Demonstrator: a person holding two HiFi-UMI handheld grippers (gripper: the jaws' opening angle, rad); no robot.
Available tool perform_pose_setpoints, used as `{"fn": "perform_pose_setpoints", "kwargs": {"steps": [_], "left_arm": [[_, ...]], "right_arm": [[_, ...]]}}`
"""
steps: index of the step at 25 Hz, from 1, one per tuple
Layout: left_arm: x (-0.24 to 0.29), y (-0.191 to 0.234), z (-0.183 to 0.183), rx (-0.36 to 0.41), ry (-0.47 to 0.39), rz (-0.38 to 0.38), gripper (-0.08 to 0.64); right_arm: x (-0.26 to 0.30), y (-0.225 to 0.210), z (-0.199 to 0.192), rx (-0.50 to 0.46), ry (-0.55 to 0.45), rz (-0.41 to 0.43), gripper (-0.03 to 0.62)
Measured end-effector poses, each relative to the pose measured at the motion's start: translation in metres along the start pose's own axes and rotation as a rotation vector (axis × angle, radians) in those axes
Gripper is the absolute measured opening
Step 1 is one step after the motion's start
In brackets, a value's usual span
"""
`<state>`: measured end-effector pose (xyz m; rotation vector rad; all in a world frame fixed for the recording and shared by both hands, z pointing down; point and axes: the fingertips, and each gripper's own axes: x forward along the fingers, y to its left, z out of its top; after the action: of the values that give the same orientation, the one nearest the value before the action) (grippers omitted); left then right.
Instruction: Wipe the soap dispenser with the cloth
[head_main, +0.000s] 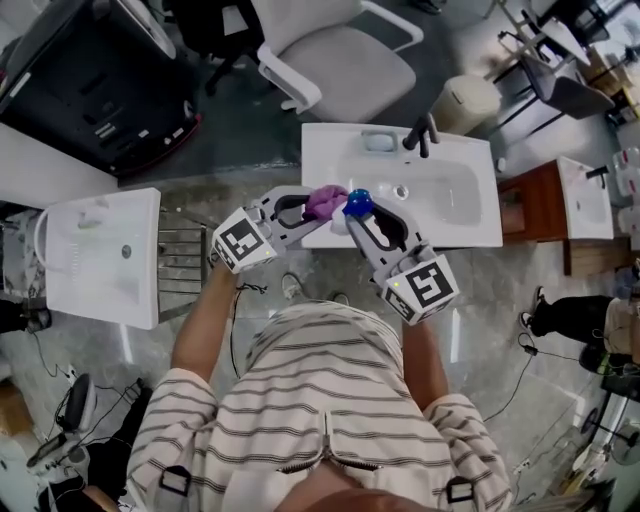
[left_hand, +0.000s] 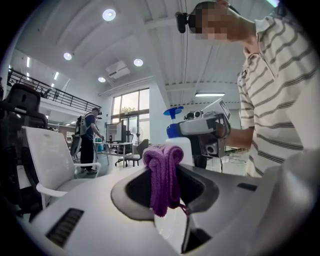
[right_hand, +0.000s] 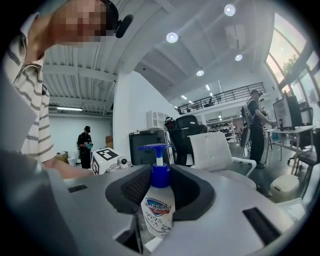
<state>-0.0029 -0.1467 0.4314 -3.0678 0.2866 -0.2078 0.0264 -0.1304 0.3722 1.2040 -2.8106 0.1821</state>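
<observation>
A: Where's the dispenser (right_hand: 159, 202)?
B: Centre of the head view, upright, pinched in the right tool (head_main: 352, 214), seen against the sink's (head_main: 470, 205) near rim.
A: And the left tool (head_main: 318, 206)?
B: Clamped on the purple cloth (left_hand: 164, 172), just beside the dispenser's top.

The cloth (left_hand: 162, 160) is soft, fuzzy purple fabric. The dispenser (right_hand: 158, 207) is smooth translucent plastic with a glossy blue pump (right_hand: 156, 150). The left claw (left_hand: 165, 172) and right claw (right_hand: 159, 185) are matt grey plastic with dark, textured pads (right_hand: 134, 187).
</observation>
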Motion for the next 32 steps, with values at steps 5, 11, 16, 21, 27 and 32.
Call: {"fn": "perform_pose_setpoints", "kwargs": {"steps": [5, 11, 16, 21, 27, 32], "left_arm": [[0.004, 0.002, 0.0, -0.015, 0.001, -0.073, 0.117], [0.01, 0.001, 0.001, -0.004, 0.013, -0.115, 0.117], [0.018, -0.006, -0.002, 0.04, 0.028, -0.149, 0.115], [0.015, -0.009, -0.008, 0.042, 0.059, -0.166, 0.115], [0.01, -0.014, -0.019, 0.028, 0.093, -0.171, 0.115], [0.003, -0.017, -0.025, 0.008, 0.095, -0.155, 0.115]], "right_arm": [[0.001, 0.009, 0.004, -0.013, -0.007, 0.058, 0.133], [0.0, 0.015, 0.006, -0.024, -0.005, 0.11, 0.133], [-0.008, 0.021, 0.006, 0.0, -0.02, 0.177, 0.133], [-0.007, 0.028, 0.009, 0.02, -0.034, 0.211, 0.133], [-0.007, 0.028, 0.015, 0.065, -0.064, 0.228, 0.133], [-0.006, 0.028, 0.014, 0.078, -0.066, 0.222, 0.133]]}}
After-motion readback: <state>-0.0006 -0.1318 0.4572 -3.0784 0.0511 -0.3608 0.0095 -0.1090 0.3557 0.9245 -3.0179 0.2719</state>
